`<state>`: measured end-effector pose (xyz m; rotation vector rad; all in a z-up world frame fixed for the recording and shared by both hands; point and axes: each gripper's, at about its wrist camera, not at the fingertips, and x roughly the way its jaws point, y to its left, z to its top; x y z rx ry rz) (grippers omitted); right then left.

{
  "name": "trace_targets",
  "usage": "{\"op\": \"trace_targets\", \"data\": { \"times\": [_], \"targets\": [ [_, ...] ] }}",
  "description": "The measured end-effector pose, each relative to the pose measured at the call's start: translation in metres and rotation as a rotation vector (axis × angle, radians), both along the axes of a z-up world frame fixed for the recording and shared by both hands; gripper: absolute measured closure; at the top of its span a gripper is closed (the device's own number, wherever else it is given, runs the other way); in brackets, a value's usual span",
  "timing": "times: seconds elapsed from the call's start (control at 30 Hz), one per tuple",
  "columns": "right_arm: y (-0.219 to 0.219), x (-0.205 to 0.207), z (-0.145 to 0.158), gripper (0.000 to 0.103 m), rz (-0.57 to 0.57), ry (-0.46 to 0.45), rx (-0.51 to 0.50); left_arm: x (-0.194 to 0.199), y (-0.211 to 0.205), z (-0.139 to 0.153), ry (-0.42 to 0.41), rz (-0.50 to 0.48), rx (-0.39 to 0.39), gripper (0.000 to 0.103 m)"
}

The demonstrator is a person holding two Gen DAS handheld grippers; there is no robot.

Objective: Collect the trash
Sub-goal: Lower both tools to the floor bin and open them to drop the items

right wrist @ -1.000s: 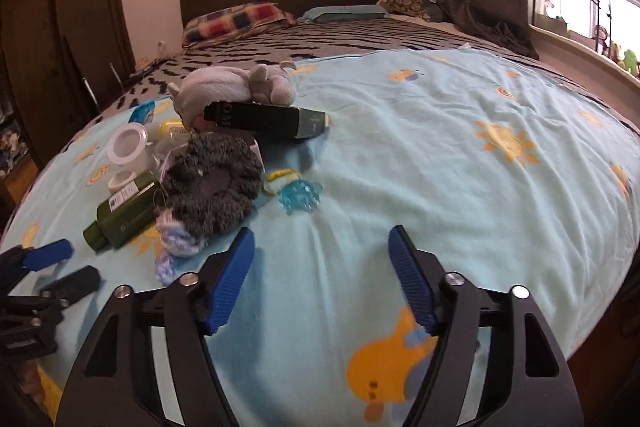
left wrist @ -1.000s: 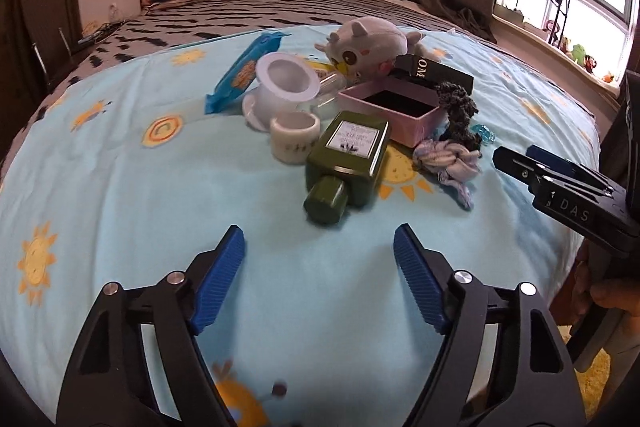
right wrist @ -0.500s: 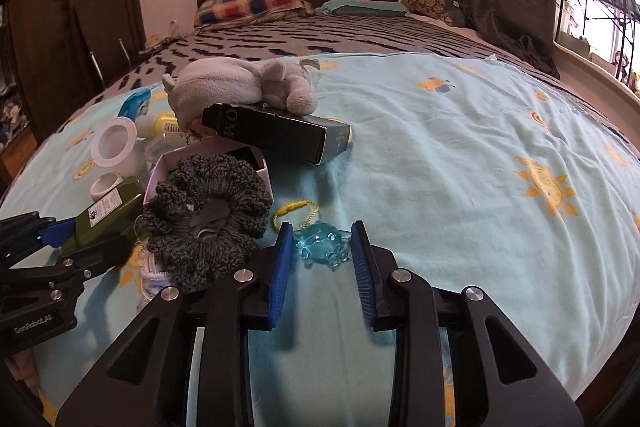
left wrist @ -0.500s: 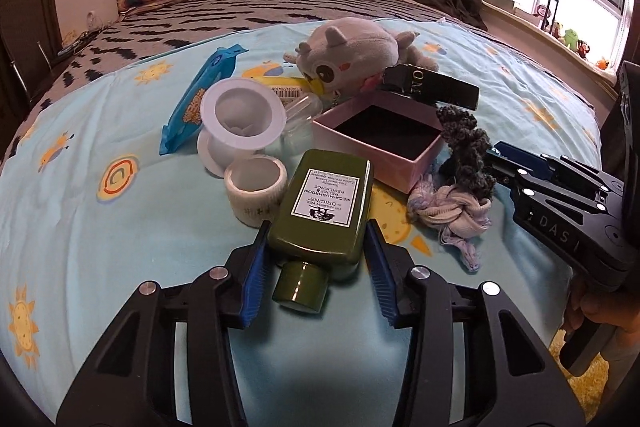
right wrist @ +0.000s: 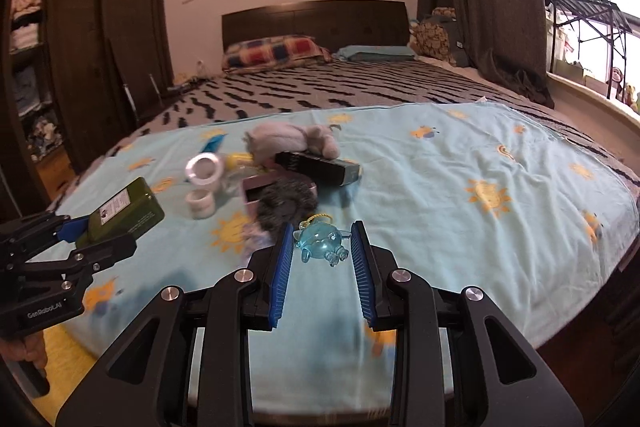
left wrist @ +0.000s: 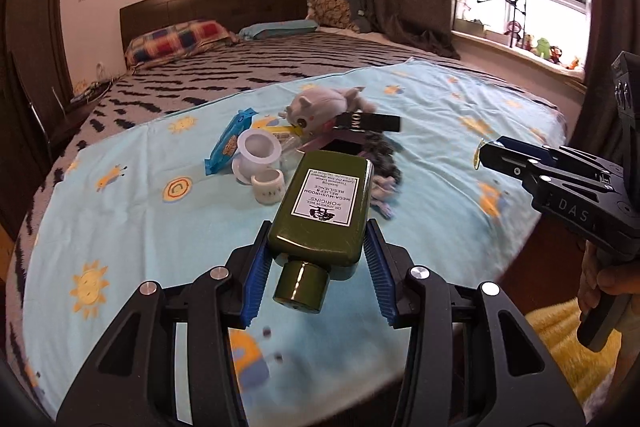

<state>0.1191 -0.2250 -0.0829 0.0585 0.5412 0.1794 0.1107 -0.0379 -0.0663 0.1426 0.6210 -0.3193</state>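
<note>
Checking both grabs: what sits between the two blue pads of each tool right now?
Left tool: the green bottle, cap toward the camera, left wrist view. Right tool: the blue pig trinket, right wrist view.

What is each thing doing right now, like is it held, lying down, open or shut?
Left gripper: shut on the green bottle.
Green bottle: capped, held above the bed.
Right gripper: shut on the blue pig toy.
Blue pig toy: held between the fingers.
Pink box: open, on the bed.
Black box: lying flat, shut.
Plush toy: lying on the bed.
Tape roll: on the bed.
</note>
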Motion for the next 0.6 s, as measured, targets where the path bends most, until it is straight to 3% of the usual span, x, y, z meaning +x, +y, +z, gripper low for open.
{"op": "trace_targets", "data": {
  "times": [0.13,0.3,0.6],
  "targets": [
    [0.003,-0.042,-0.004,0.072,0.026,0.025,0.009,-0.035,0.003,-0.004,0.04,-0.028,-0.008,0.06],
    [0.004,-0.079,-0.025,0.072,0.034,0.099,0.006,-0.071,0.007,-0.03,0.123,-0.064,-0.009,0.06],
    [0.013,-0.091,-0.099,0.072,0.04,0.317,0.022,-0.085,0.002,-0.103,0.316,-0.109,0.022,0.06]
  ]
}}
